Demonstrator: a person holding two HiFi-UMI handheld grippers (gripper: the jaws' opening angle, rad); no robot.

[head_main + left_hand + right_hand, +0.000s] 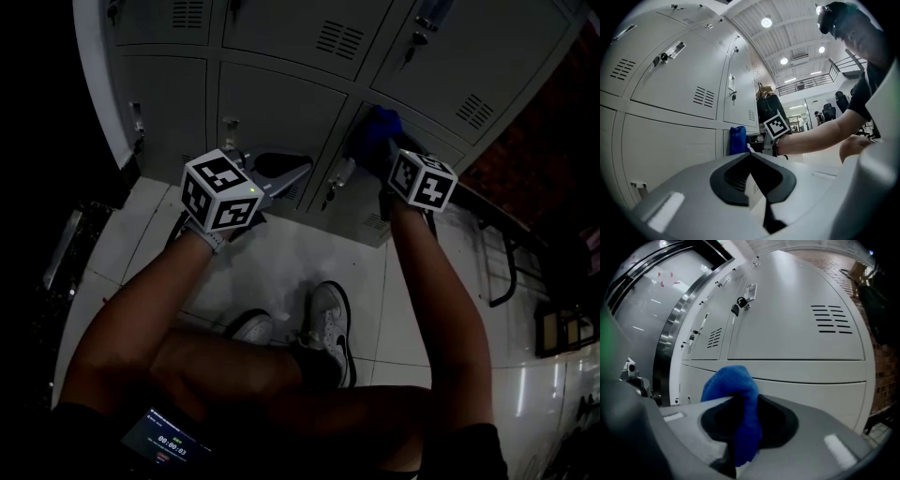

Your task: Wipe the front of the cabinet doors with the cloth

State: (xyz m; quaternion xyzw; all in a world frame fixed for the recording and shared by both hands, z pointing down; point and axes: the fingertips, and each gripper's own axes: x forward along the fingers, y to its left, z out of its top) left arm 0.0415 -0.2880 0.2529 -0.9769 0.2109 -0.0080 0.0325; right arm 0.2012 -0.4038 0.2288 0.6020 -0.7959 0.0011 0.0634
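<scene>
Grey metal cabinet doors [281,103] fill the top of the head view, each with a vent and a small lock. My right gripper [382,150] is shut on a blue cloth [380,125], which presses against a lower door on the right. In the right gripper view the cloth [733,390] bulges out between the jaws, close to a door [797,329]. My left gripper [284,174] hovers in front of a lower door at the middle, shut on nothing. In the left gripper view the jaws of my left gripper [751,157] meet, and the cloth [737,139] shows far off against the doors [670,84].
The person crouches on a white tiled floor [281,253], with white sneakers [328,328] just below the grippers. A key hangs in a lock [337,178] between the grippers. A black metal frame [506,253] stands at the right. A dark figure [768,105] stands by the doors farther back.
</scene>
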